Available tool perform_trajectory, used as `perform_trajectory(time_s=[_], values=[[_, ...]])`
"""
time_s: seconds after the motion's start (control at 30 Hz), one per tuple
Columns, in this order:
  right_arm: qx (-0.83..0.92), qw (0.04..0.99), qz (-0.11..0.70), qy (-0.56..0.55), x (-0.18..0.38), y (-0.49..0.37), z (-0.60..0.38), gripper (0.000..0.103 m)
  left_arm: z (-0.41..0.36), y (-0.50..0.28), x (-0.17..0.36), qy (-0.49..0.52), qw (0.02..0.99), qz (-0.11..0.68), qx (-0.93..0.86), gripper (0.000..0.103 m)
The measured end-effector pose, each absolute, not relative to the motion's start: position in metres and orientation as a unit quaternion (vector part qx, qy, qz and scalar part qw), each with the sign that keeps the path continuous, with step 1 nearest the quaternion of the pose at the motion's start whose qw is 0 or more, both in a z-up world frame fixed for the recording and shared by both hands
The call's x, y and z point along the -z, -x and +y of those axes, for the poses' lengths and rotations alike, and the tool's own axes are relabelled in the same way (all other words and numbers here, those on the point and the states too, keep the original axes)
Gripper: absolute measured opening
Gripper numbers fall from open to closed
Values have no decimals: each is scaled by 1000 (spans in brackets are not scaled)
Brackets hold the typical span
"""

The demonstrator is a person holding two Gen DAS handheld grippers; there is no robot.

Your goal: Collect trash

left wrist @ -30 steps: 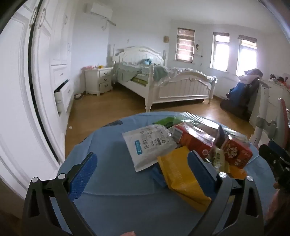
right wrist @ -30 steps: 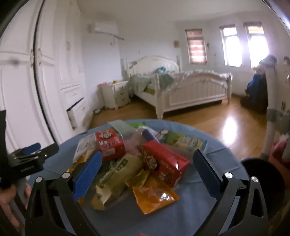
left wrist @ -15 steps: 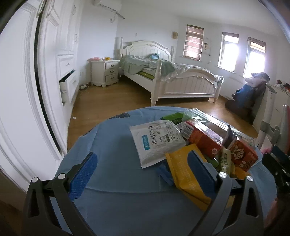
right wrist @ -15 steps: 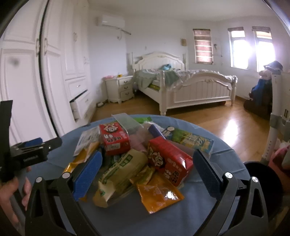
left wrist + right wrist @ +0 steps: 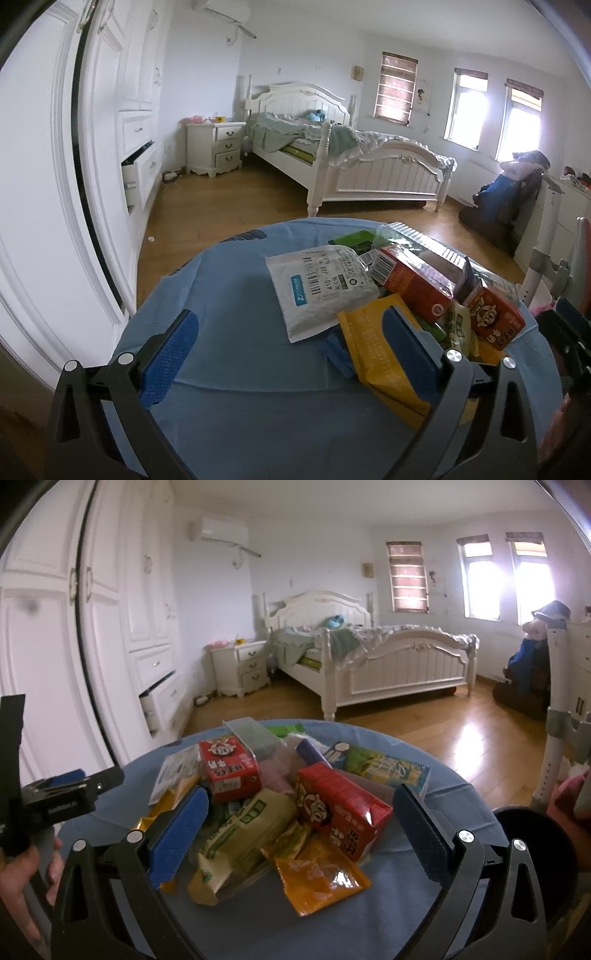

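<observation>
A heap of trash lies on a round table with a blue cloth (image 5: 229, 295). In the left wrist view, a white mailer pouch (image 5: 321, 288), a yellow packet (image 5: 373, 343) and red cartons (image 5: 413, 284) sit to the right. My left gripper (image 5: 291, 343) is open above the cloth, its right finger over the yellow packet. In the right wrist view, two red cartons (image 5: 229, 770) (image 5: 340, 812), a pale green wrapper (image 5: 247, 827) and an orange sachet (image 5: 317, 880) lie between the fingers of my open right gripper (image 5: 299, 830), which holds nothing.
A black bin (image 5: 532, 849) stands at the table's right edge. A hand (image 5: 22, 878) holds the left gripper at the left of the right wrist view. Behind are a white bed (image 5: 351, 162), a nightstand (image 5: 216, 151), a wardrobe with an open drawer (image 5: 138, 177), and wooden floor.
Both cameras have risen and tilted a little, so the trash heap sits lower in each view. Both grippers stay open; no item has moved.
</observation>
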State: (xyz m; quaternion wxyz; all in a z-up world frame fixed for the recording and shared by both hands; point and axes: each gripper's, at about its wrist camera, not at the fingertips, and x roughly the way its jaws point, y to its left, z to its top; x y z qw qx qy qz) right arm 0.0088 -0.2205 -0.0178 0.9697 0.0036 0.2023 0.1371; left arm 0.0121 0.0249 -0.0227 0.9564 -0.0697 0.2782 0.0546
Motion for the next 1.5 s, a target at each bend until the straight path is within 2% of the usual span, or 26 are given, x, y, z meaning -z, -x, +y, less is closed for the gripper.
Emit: perform_trajectory(time_s=[1.5], values=[[-136, 970, 201, -3, 17, -8, -221, 99, 29, -12, 21, 70, 956, 280, -57, 98]])
